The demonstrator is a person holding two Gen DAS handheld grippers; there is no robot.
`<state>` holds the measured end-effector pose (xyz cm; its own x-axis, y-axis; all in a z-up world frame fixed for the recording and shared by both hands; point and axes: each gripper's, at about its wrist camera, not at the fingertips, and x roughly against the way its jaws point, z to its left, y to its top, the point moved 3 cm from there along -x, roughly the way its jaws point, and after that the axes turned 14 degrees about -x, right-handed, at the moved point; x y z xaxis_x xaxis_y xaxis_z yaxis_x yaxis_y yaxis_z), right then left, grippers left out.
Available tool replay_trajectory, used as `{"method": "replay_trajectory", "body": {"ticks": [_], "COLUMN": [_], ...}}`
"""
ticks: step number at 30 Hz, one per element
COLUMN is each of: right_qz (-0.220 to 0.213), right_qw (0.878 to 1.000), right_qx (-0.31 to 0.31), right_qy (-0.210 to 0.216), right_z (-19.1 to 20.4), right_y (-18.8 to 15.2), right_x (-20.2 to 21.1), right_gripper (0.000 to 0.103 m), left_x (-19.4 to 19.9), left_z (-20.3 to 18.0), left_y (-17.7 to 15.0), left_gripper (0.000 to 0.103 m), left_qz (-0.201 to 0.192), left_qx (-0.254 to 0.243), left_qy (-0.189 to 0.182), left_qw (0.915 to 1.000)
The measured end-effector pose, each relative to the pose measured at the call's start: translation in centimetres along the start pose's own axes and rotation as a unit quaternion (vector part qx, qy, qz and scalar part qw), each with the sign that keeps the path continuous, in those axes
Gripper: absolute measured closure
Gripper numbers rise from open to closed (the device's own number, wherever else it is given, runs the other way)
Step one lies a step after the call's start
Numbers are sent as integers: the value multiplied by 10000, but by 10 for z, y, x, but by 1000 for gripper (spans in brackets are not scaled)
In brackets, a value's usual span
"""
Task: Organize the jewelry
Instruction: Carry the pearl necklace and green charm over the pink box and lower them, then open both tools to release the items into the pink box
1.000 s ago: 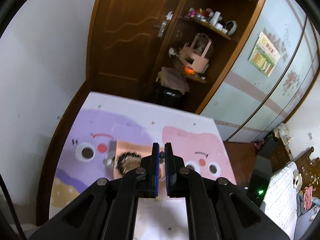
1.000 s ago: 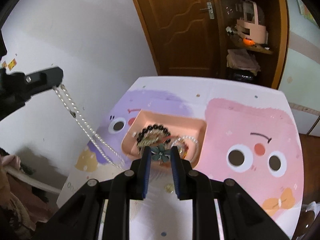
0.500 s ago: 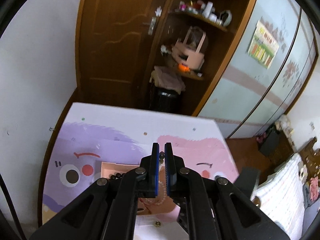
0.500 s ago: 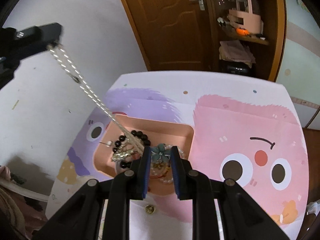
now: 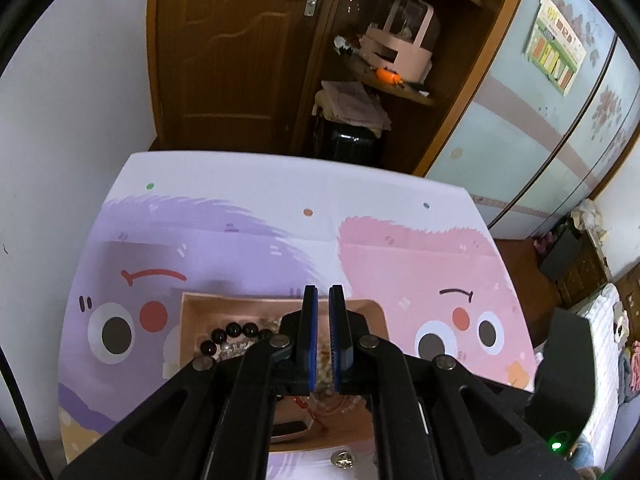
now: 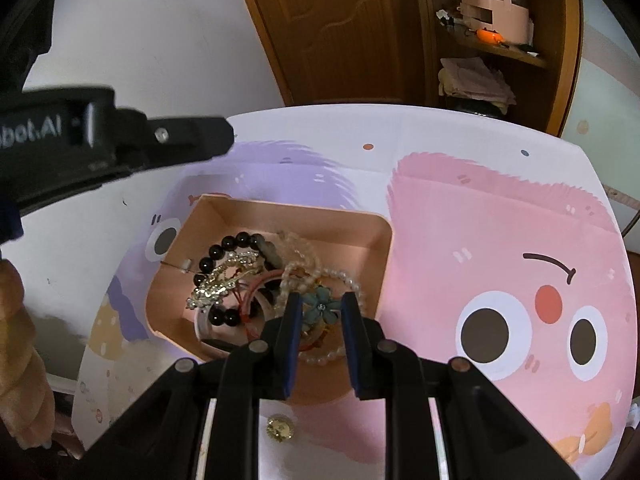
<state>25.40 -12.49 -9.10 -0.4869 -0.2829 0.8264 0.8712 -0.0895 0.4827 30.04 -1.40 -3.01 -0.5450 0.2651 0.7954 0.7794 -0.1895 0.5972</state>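
A pink tray (image 6: 280, 208) on the cartoon mat holds a black bead bracelet (image 6: 224, 246), a gold clip (image 6: 218, 288) and pearl bracelets (image 6: 340, 276). My right gripper (image 6: 320, 300) hangs low over the tray's near side, shut on a teal flower ornament (image 6: 320, 307). My left gripper (image 5: 322, 292) is shut just above the tray (image 5: 240, 298). Small beads of the pearl necklace (image 5: 324, 358) show in the slit between its pads. In the right wrist view the left gripper (image 6: 224, 136) reaches in from the left, and no hanging strand shows there.
A small gold round piece (image 6: 280, 428) lies on the mat just in front of the tray, also seen as the gold piece (image 5: 343, 459). A wooden door and a shelf unit with a pink caddy (image 5: 396, 48) stand beyond the table's far edge.
The left gripper has come down close over the tray, and the pearl strand that hung from it to the tray no longer shows. The right gripper has sunk nearer the tray with the flower.
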Motion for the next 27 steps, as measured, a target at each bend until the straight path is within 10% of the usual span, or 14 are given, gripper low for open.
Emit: {"method": "replay_trajectory", "body": {"ticks": [7, 12, 27], "right_qz": [10, -21, -49], "right_qw": [10000, 10000, 9999], "right_qx": [88, 90, -34], "right_qy": [12, 31, 119], "right_z": [2, 4, 5], "right_y": [-4, -6, -26], "right_x": [2, 6, 32], "right_gripper": [82, 66, 65], "left_x": [-8, -6, 23], "left_z": [4, 6, 14], "left_y": [-13, -21, -63], "left_gripper": [77, 41, 31], "left_qz": [179, 206, 385], "left_qx": [189, 242, 484], "left_qy": [-112, -60, 206], "left_qw": [9996, 9995, 9979]}}
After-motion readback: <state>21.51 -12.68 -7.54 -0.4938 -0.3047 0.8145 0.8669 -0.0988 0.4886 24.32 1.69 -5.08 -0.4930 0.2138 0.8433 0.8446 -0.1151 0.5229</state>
